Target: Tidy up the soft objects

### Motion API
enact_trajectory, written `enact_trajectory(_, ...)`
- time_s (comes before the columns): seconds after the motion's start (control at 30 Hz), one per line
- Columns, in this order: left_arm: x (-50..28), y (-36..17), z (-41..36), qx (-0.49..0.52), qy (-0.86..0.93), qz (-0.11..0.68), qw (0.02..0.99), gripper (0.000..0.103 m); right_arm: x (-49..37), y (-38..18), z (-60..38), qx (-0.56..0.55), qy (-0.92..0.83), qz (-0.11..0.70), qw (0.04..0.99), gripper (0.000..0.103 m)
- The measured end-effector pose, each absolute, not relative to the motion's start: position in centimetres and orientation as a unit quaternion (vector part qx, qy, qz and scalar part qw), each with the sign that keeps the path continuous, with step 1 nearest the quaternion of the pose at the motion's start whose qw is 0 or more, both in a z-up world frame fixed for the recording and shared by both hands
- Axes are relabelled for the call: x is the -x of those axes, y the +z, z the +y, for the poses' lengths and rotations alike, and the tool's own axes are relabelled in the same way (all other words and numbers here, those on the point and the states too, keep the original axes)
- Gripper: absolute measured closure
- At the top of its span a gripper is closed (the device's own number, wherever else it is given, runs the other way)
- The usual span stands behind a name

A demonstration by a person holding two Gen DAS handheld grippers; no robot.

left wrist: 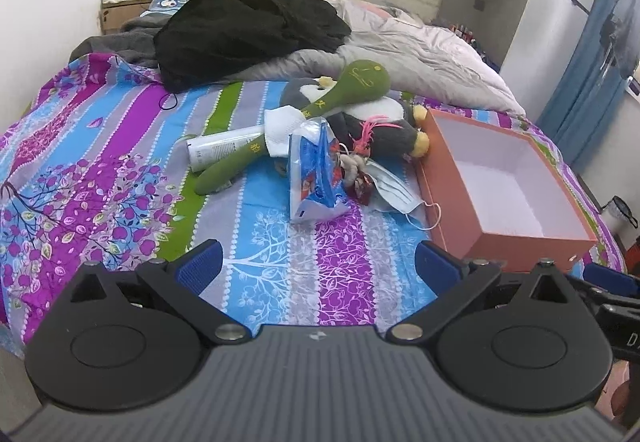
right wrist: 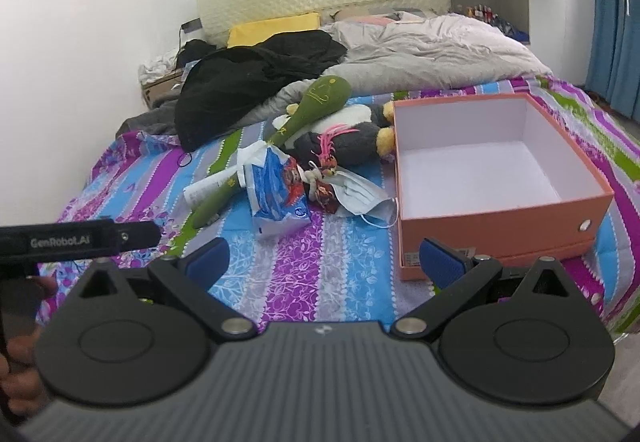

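A: Where do things stand?

B: Both tools hang low over the bed (left wrist: 120, 146) at the bottom of each frame. The left hand-held gripper (left wrist: 318, 268) is spread wide with nothing between its blue pads (left wrist: 199, 267). The right hand-held gripper (right wrist: 326, 262) is equally wide and empty.

A: And the soft things?

B: Heaped at frame centre, none boxed yet. A green club (left wrist: 320, 110) lies across a penguin plush (left wrist: 384, 122), its handle resting over a white tube (left wrist: 224, 150). In front sit a blue packet (left wrist: 316, 170), a small charm (left wrist: 358, 170) and a face mask (left wrist: 396, 192). The box (left wrist: 508, 242) stands open and empty at right, just beside the mask.

A: What could go wrong?

B: Mostly the tangle. The club overlaps the plush and the tube, so lifting any one would likely drag or roll the others. The mask's ear loop trails by the box wall and could snag a finger or catch on the packet. The charm is small with loose tassels, so a wide pinch may close on threads and drop it.

A: Anything about the box?

B: In the right view its near corner sits just beside the right pad (right wrist: 440, 262). A careless forward move could shove it along the slippery sheet. It seems light, so a plush dropped on its rim might tip it.
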State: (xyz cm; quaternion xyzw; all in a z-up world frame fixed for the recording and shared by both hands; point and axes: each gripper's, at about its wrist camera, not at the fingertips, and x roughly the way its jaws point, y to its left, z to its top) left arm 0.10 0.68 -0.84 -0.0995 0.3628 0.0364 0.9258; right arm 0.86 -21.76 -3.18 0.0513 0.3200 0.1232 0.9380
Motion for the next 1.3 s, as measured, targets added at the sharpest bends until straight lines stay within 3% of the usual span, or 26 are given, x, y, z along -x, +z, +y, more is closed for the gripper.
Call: enact_trajectory(1.3, -0.4, -2.8, -1.2, 0.065, 0.006, 0.385, 0.920, 0.000, -0.2, -5.8, -22.9, -0.046, 0.115, 0.344, 0.931, 0.000)
